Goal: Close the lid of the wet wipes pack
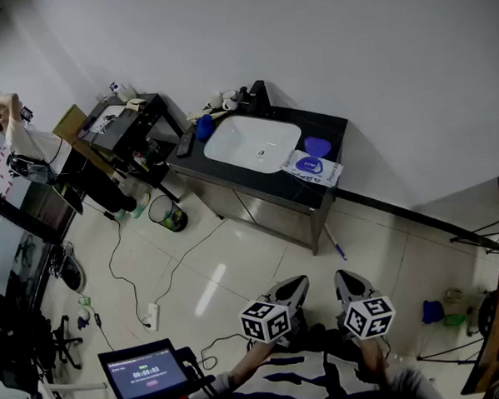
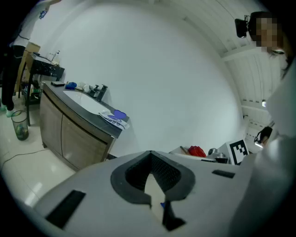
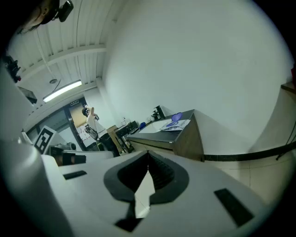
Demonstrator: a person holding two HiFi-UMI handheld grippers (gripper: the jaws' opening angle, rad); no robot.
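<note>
**Wipes pack lay open on the worktop, both tongs well away**

The wipes pack (image 1: 313, 168) lay flat at the right end of the dark worktop (image 1: 231, 174), just beside the white sink (image 1: 251, 141). Its blue lid (image 1: 318, 146) was flipped open on the wall side of the pack. The left gripper view showed the same pack (image 2: 113, 119) and lid (image 2: 119, 114) at the worktop's near corner. The right gripper view caught the pack (image 3: 175, 124) from farther off, with the lid (image 3: 176, 116) raised above it.

A tap (image 1: 256, 94) stood behind the sink, and a blue object (image 1: 203, 127) sat at the sink's left edge. A bin (image 1: 168, 213) stood on the tiled floor by the worktop's left end, and a cable (image 1: 120, 268) trailed across the tiles.

Both tongs were held low, close to the person's body and well apart from the worktop. The left tongs (image 1: 292, 288) were pressed together at the tips, with nothing between them (image 2: 150, 152). The right tongs (image 1: 350, 285) were likewise pressed together and empty (image 3: 148, 152). Each carried its marker cube, the left (image 1: 265, 320) and the right (image 1: 369, 316). A small screen (image 1: 143, 373) glowed at the lower left. Another person (image 1: 12, 123) stood at the far left.
</note>
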